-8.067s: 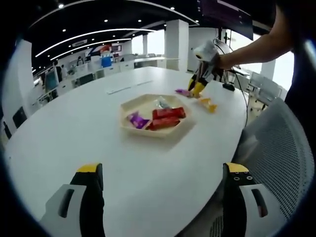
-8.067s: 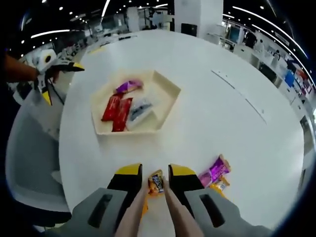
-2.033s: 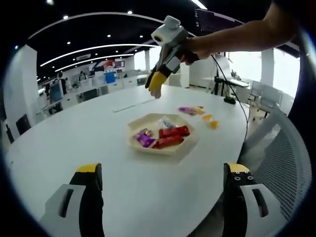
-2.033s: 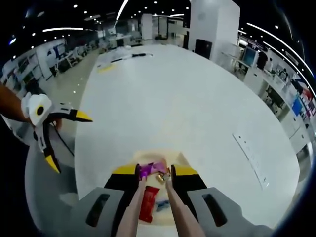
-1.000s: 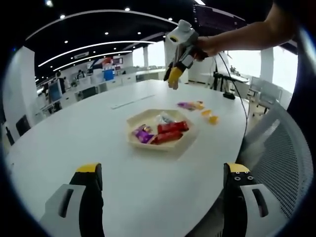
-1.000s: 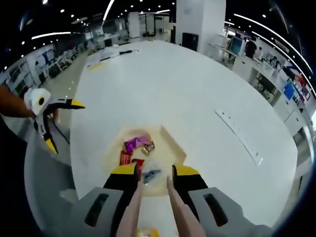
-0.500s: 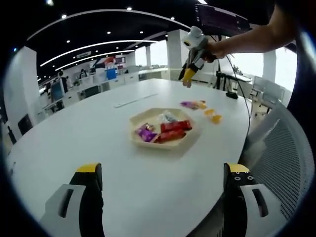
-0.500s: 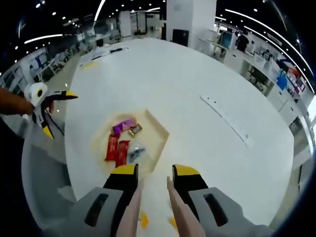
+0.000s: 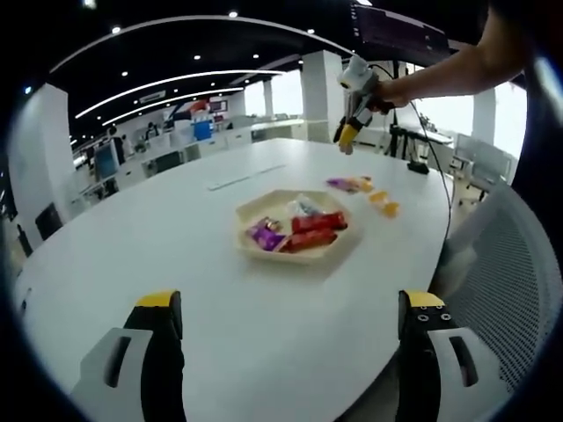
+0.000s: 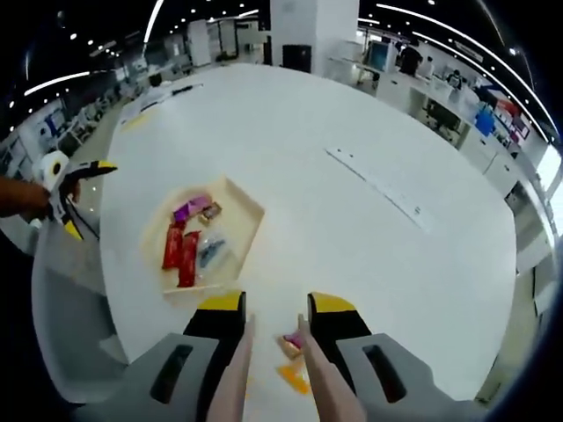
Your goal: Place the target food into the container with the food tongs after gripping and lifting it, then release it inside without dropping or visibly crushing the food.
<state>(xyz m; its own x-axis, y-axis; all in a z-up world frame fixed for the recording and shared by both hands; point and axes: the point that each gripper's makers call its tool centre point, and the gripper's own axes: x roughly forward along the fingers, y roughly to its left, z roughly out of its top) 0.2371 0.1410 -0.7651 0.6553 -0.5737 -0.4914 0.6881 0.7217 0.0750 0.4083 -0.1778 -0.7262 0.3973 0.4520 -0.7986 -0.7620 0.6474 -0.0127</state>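
Between open right tool (image 10: pixel 275 330) tongs: orange snack (image 10: pixel 293 378).

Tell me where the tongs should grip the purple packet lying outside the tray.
Grip the purple packet across its short width, mid-body, coming straight down with the tongs. It lies flat on the table, close beside orange packets, so a side approach would likely nudge them.
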